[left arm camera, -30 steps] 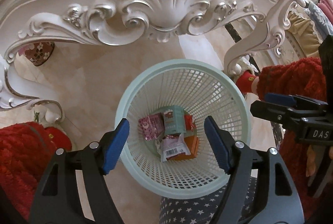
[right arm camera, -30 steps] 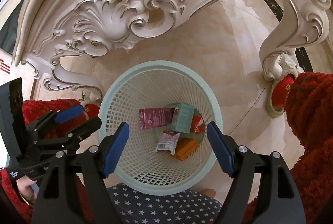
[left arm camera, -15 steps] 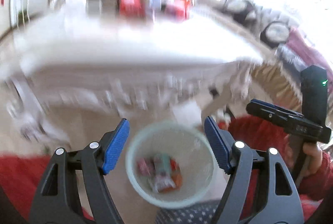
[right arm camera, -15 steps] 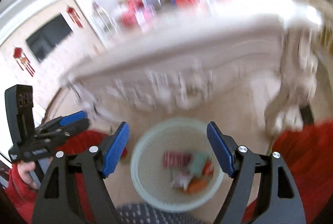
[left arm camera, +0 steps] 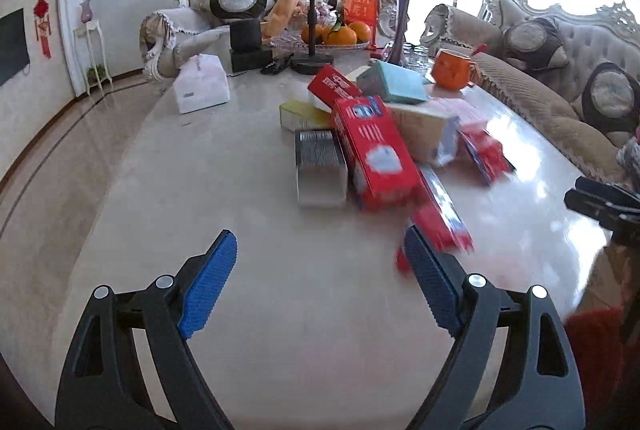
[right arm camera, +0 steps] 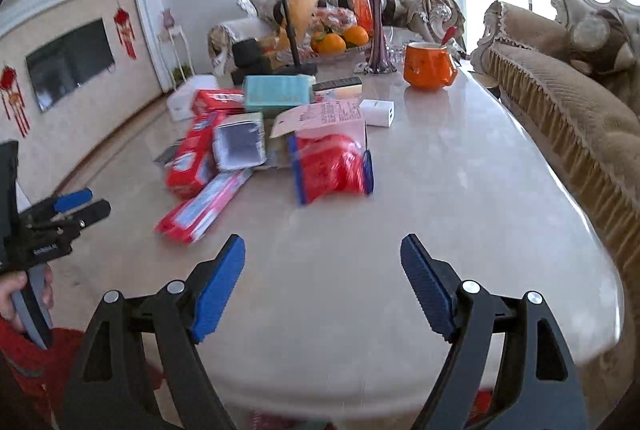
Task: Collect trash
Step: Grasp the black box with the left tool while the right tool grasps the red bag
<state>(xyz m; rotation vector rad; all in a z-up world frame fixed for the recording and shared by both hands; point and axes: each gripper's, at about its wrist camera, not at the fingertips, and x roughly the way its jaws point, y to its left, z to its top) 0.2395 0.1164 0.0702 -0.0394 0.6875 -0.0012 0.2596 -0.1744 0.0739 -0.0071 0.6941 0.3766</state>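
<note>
- Left gripper [left arm camera: 318, 272]: jaws apart and just been widening, nothing between the blue pads; it hangs over bare tabletop at the near end of the table [left arm camera: 240, 198].
- Right gripper [right arm camera: 322, 270]: jaws likewise apart, just been widening, empty; over bare tabletop, near edge.
- Trash: a loose pile of packaging mid-table, ahead of both grippers and apart from them. It includes a long red box [left arm camera: 372, 154], a grey open-ended carton [left arm camera: 320, 168] touching its left side, a teal box [left arm camera: 390, 82] on top at the back, and a red-filled clear bag [right arm camera: 332, 164] on the pile's right.
- Beyond the pile: orange mug [right arm camera: 428, 64], vase of red roses [right arm camera: 378, 30], fruit dish, white tissue box [left arm camera: 202, 90].
- Sofas flank the table's far and right sides.
</note>
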